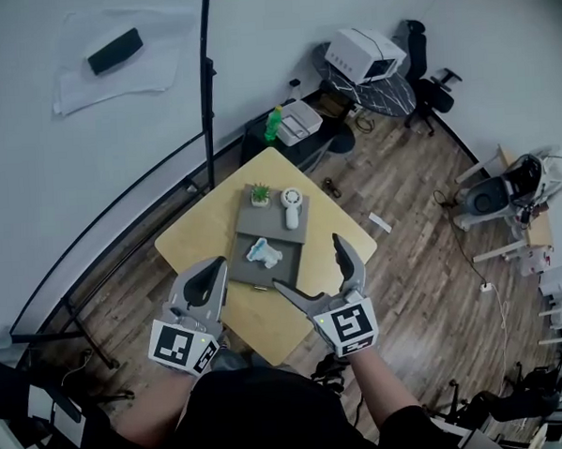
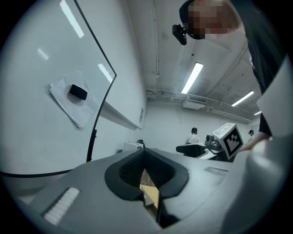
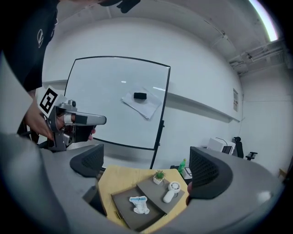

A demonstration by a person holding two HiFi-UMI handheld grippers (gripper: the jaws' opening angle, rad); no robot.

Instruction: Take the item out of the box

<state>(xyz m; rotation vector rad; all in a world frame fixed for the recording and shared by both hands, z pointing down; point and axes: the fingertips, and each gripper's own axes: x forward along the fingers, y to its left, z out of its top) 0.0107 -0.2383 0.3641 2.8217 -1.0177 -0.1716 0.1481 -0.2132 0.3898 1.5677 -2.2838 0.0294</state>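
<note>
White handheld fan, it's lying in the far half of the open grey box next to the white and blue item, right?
Not quite. The white handheld fan lies in the far half of the open grey box, but next to the small potted plant. The head view shows the white and blue item alone in the near half.

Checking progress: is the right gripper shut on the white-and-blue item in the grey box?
No, the right gripper stands open; the white-and-blue item lies free in the grey box.
</note>
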